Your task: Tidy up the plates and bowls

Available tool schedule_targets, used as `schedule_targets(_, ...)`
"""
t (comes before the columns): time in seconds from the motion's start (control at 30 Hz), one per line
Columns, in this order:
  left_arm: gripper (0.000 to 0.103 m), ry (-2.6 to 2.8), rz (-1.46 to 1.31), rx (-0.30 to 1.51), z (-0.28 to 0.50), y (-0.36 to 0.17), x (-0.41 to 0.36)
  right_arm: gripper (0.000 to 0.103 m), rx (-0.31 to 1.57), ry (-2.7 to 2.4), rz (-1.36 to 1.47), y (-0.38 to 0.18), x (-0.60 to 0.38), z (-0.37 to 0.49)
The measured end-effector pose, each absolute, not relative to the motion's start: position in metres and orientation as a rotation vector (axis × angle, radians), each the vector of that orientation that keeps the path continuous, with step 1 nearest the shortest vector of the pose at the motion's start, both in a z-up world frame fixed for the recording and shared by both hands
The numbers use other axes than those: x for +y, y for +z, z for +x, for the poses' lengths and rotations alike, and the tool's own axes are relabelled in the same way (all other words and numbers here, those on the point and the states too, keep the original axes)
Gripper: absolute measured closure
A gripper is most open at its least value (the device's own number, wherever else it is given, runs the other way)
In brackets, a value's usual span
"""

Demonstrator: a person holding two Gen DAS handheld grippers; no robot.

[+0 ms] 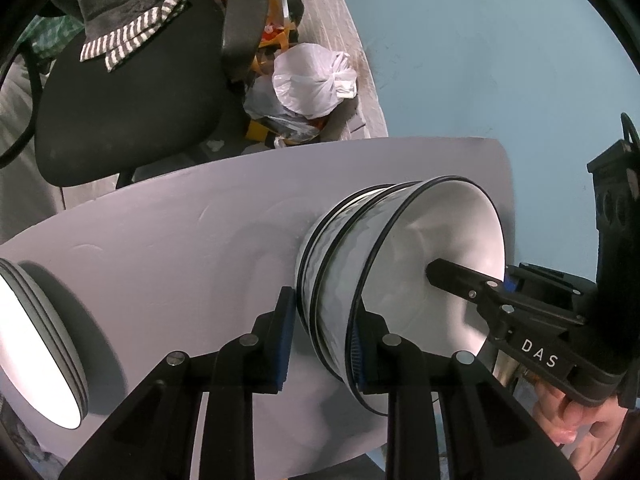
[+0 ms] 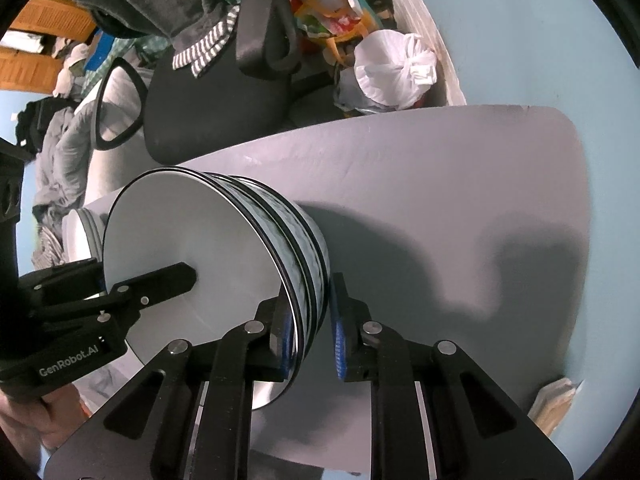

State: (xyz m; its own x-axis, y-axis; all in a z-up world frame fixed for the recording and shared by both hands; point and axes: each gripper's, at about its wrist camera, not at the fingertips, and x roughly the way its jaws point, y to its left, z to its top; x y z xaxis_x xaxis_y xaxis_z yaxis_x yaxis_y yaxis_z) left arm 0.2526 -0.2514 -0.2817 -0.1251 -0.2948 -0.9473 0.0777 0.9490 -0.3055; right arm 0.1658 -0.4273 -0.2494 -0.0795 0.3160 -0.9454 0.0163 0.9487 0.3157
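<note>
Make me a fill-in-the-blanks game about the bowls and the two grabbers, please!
1. The stack of bowls stands on a table coloured ____.
2. Each gripper, left gripper and right gripper, has one of its fingers ____ the top bowl and one outside.
3. Every bowl's rim is edged with a thin ____ line.
4. Beyond the table stands a black ____ with a striped cloth on it.

Missing words: grey; inside; black; chair
</note>
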Motion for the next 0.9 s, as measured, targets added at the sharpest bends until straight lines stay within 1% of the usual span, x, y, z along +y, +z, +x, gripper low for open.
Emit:
schedule_targets(0.47,0.079,-0.301,-0.205,1.665,0.239,-0.278,-0.232,0.088,1.653,0.266,0.236,-0.247,-0.408,0.160)
schedule_targets(0.9,0.079,-0.247,-0.282,1.648,0.219,-0.275,-0.174,0.088,1.672,0.314,0.176,-0.248,-0.357,0.152)
